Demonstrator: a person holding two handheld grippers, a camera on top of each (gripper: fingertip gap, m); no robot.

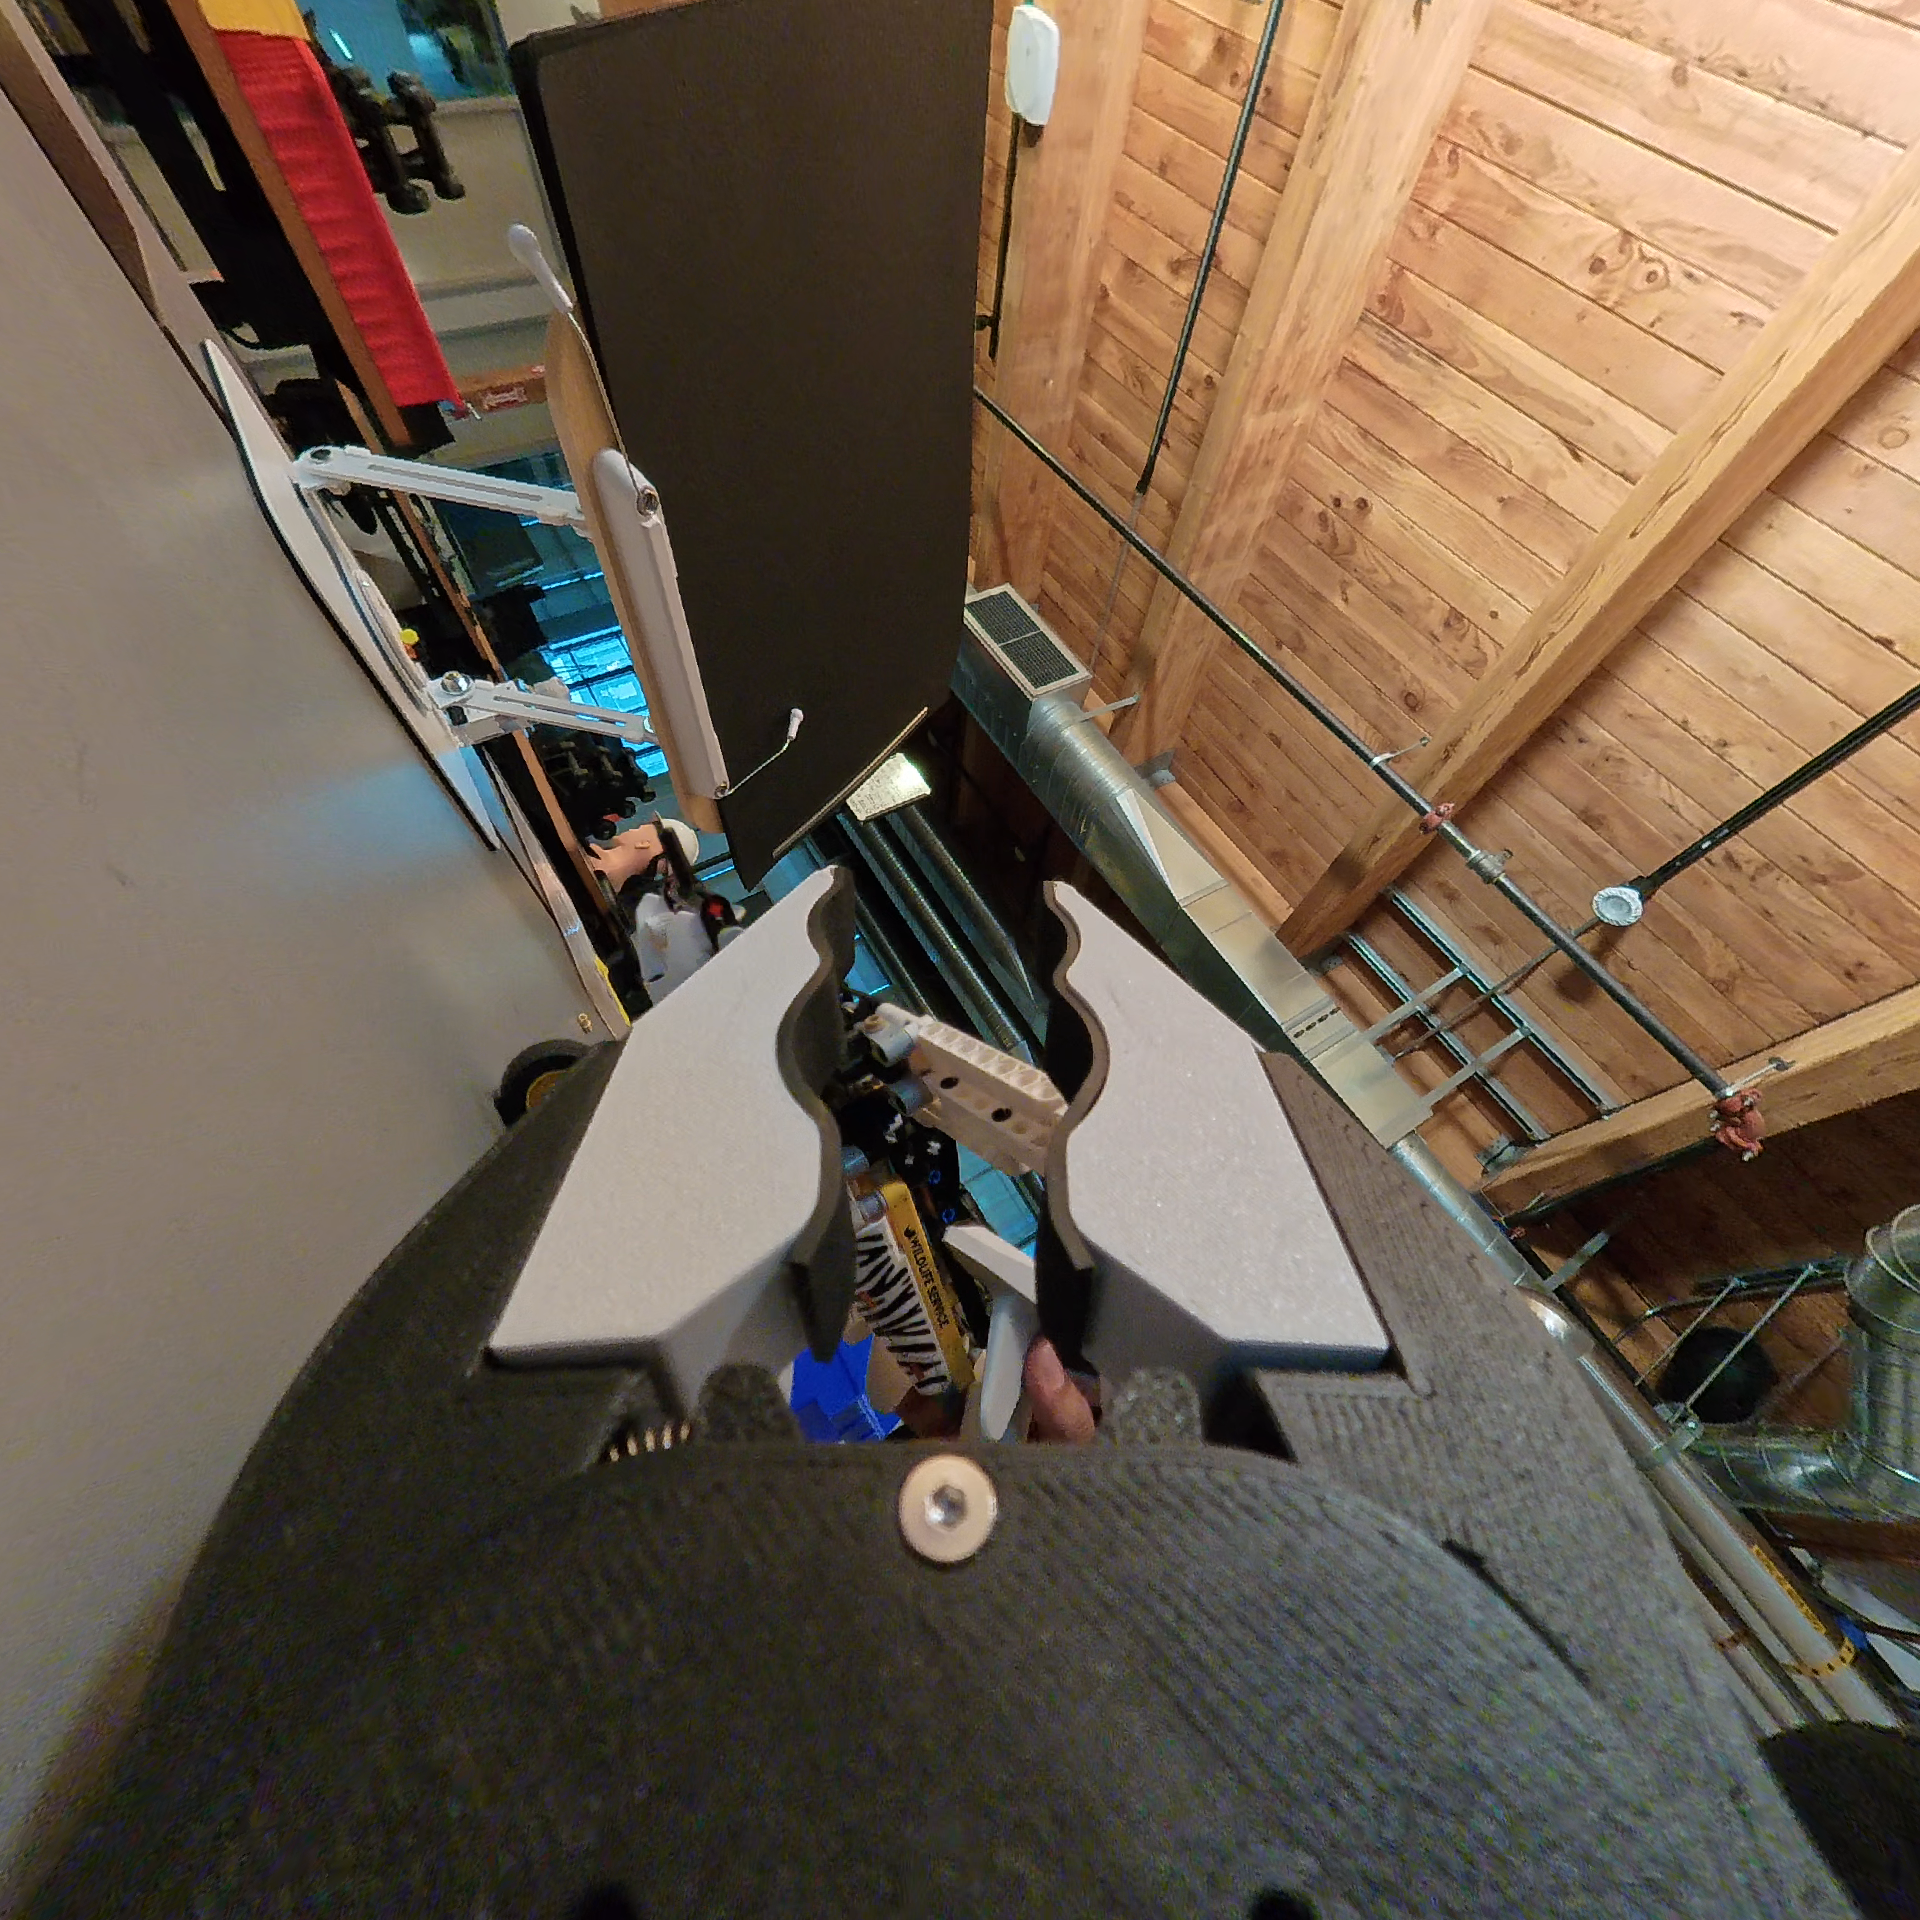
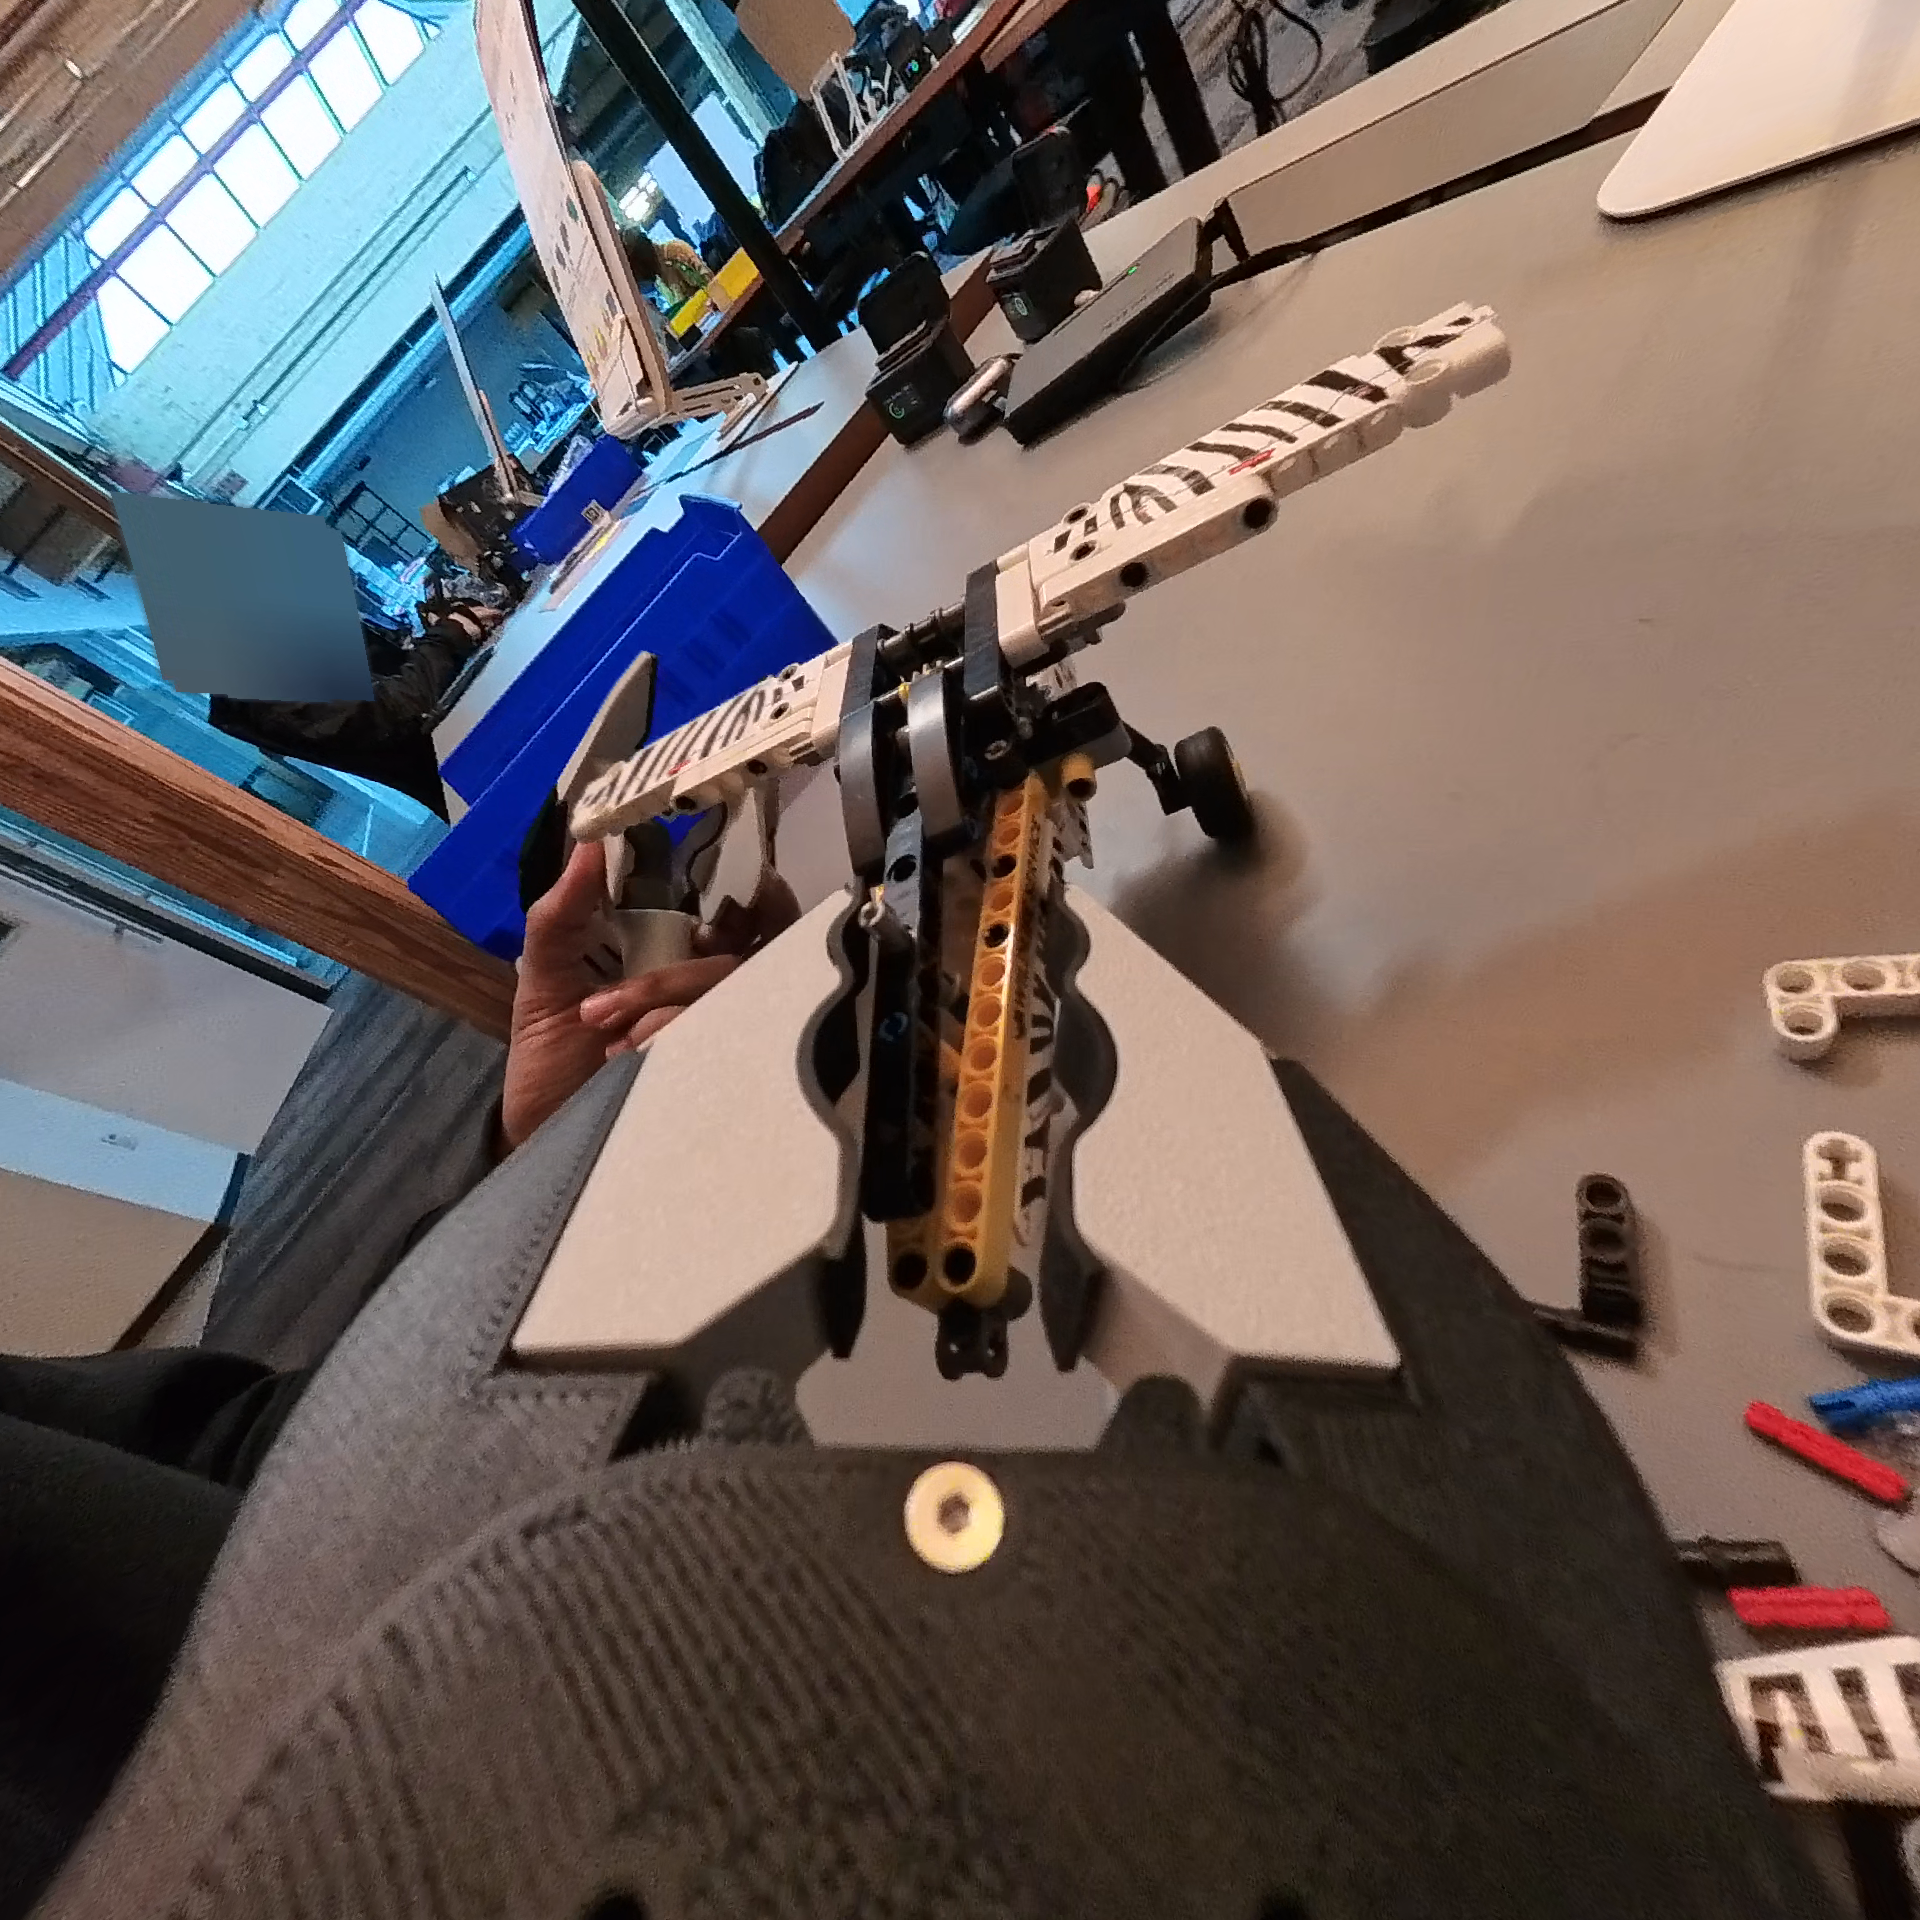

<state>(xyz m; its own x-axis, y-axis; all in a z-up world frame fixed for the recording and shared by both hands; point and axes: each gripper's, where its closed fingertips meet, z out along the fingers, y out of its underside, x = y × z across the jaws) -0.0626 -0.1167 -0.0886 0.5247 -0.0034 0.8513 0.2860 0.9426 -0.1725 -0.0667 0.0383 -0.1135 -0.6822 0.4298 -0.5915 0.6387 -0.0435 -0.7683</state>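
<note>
**Model plane clamped at its body, one wing out over the table edge**

The grey table carries loose white, black, red and blue building beams. Above it, the right gripper pinches the yellow-and-black beam body of a zebra-striped toy plane, its small wheel touching the tabletop. The left gripper seems closed on a wing tip, though that is partly hidden. If the two grippers twist against each other, a wing could snap off.

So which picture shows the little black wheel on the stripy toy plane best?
The right wrist view: the black wheel shows whole on its strut, touching the grey table. The left wrist view shows only a white holed beam of the plane, no wheel.
</note>
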